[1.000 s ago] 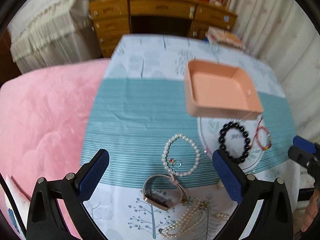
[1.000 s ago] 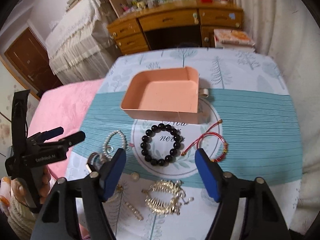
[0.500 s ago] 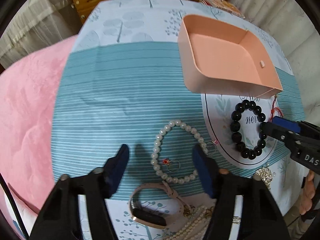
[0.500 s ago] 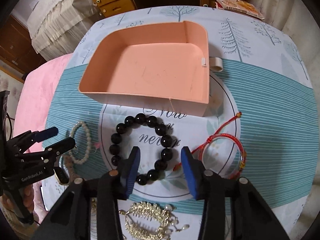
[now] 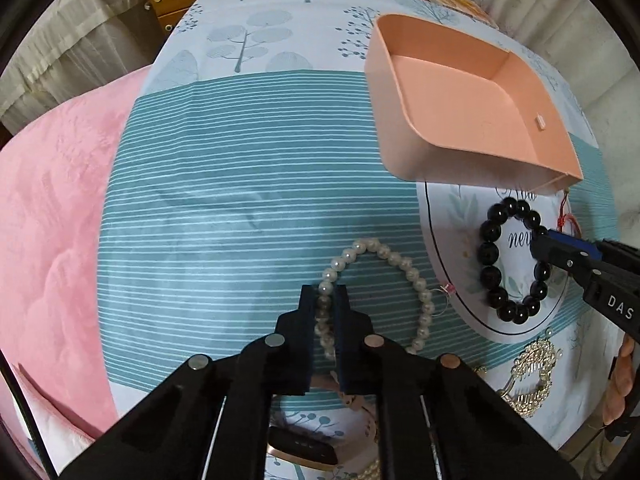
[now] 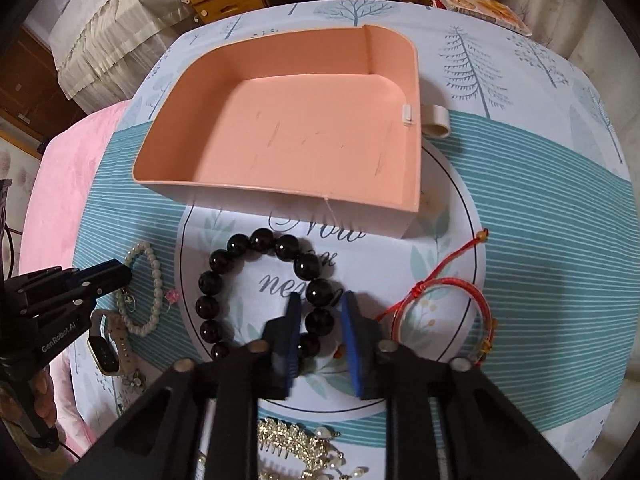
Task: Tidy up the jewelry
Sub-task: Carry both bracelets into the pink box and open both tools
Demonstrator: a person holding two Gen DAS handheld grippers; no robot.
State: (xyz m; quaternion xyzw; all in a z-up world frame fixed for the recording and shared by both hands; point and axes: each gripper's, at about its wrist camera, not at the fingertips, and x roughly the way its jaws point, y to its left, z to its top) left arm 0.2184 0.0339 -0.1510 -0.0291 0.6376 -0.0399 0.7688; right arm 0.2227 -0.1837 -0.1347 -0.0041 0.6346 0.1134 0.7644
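A white pearl bracelet (image 5: 404, 272) lies on the teal striped cloth. My left gripper (image 5: 323, 300) is shut on its left side, low at the cloth. It also shows in the right wrist view (image 6: 154, 276). A black bead bracelet (image 6: 256, 288) lies on the round white print. My right gripper (image 6: 320, 312) is closed around its right side, with beads between the blue pads. An empty pink tray (image 6: 296, 136) stands behind; it also shows in the left wrist view (image 5: 460, 108).
A red string bracelet (image 6: 452, 300) lies right of the black beads. A gold hair comb (image 6: 304, 444) lies near the front edge. A pink-strapped watch (image 6: 108, 344) lies left. A pink blanket (image 5: 48, 208) borders the table's left side.
Both grippers have come down and closed: the left on the pearl bracelet, the right on the black bead bracelet. Both were open a second ago.
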